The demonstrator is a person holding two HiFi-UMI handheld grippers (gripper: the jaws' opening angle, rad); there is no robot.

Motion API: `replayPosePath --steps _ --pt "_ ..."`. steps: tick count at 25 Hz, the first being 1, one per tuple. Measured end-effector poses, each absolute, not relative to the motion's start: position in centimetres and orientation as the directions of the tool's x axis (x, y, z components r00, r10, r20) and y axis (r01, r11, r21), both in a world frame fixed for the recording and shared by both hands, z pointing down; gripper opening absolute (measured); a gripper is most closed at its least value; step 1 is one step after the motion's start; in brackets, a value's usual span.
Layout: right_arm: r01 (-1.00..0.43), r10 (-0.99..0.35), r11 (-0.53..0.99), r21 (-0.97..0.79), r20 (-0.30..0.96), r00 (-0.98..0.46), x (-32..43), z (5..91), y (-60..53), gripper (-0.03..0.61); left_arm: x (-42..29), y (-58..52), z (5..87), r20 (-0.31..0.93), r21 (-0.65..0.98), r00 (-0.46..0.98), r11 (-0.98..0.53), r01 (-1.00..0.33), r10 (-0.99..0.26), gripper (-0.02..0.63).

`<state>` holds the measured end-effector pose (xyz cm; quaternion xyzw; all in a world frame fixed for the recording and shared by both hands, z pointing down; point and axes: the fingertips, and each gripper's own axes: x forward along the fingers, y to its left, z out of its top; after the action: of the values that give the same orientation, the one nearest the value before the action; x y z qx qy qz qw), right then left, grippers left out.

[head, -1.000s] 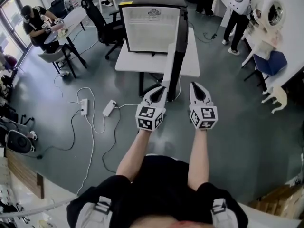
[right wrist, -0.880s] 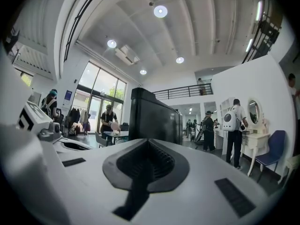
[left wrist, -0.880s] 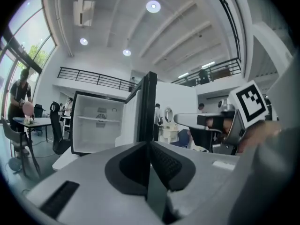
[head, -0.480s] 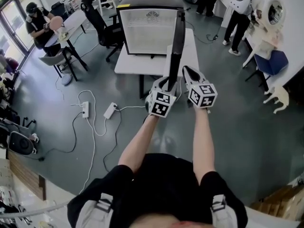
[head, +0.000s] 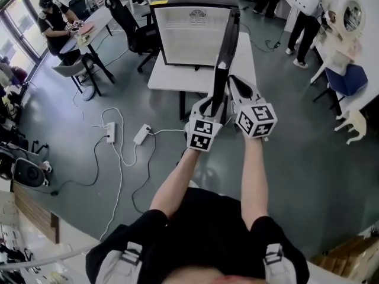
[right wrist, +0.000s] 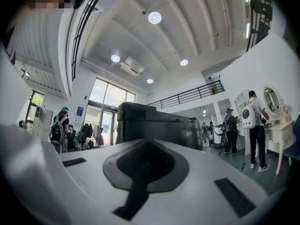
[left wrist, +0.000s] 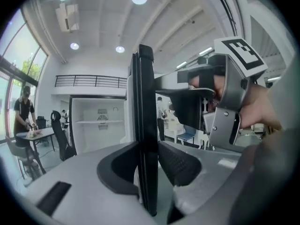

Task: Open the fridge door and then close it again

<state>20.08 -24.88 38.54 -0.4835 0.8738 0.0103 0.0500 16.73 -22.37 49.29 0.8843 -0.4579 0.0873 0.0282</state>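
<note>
The fridge (head: 189, 31) stands on a worktop (head: 172, 78) straight ahead of me, with its door (head: 225, 52) hanging open toward me from the right side. The door's near edge sits between the jaws of my left hand-held gripper (head: 208, 103). My right hand-held gripper (head: 234, 83) is just right of the door. A power strip (head: 141, 135) lies among cables on the floor (head: 308, 141) to the left. A seated person (head: 53, 19) is at far left, an office chair (head: 127, 19) stands left of the fridge, and a standing person (head: 309, 7) is at far right.
</note>
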Motion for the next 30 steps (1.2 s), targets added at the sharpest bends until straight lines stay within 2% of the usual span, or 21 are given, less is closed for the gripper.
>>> replayPosePath --steps 9,19,22,30 --pt "-0.761 -0.757 0.648 0.006 -0.107 -0.645 9.9 39.2 -28.7 -0.005 6.6 -27.4 49.6 0.113 0.08 0.523 -0.517 -0.852 -0.845 0.118" --pt "-0.716 -0.713 0.695 -0.057 -0.174 -0.679 -2.9 40.1 -41.0 -0.005 -6.4 -41.1 49.9 0.108 0.118 0.585 -0.574 -0.811 -0.804 0.14" --pt "-0.734 -0.725 0.678 -0.042 -0.198 -0.659 -5.4 39.7 -45.7 -0.005 -8.9 -46.5 49.6 0.1 0.105 0.626 -0.617 -0.78 -0.774 0.146" --pt "-0.809 -0.796 0.582 0.083 -0.142 -0.588 -9.8 39.5 -56.2 -0.005 -12.7 -57.7 49.4 0.101 0.124 0.742 -0.731 -0.671 -0.663 0.152"
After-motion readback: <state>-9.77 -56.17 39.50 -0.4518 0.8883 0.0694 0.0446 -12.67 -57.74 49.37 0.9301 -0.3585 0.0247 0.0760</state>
